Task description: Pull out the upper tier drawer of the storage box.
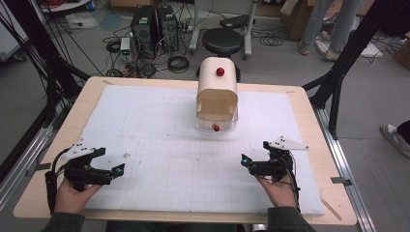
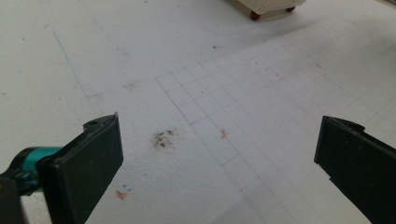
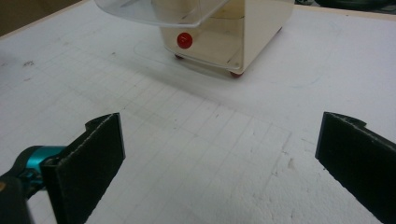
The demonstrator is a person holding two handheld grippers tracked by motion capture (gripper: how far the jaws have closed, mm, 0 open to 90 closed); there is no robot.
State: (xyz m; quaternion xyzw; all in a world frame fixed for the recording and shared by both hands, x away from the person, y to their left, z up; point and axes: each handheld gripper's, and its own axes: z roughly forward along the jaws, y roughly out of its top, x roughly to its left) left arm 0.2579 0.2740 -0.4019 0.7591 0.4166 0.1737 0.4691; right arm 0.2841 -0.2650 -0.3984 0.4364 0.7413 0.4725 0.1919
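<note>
Apparently nothing is begun: left tool (image 1: 117, 170) and right tool (image 1: 245, 161) rest wide, empty, near the bench (image 1: 300, 96) edge; bread box (image 1: 217, 87) untouched.

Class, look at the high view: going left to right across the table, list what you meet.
left gripper → cream box with red knobs → right gripper

Beyond the wooden counter (image 1: 63, 125) with its white gridded sheet (image 1: 159, 145), a grey floor (image 1: 377, 96) holds two black computer towers (image 1: 154, 26) amid tangled cables (image 1: 178, 63), a round black stool (image 1: 222, 41), cardboard boxes (image 1: 295, 17) and black frame struts (image 1: 355, 46).
</note>
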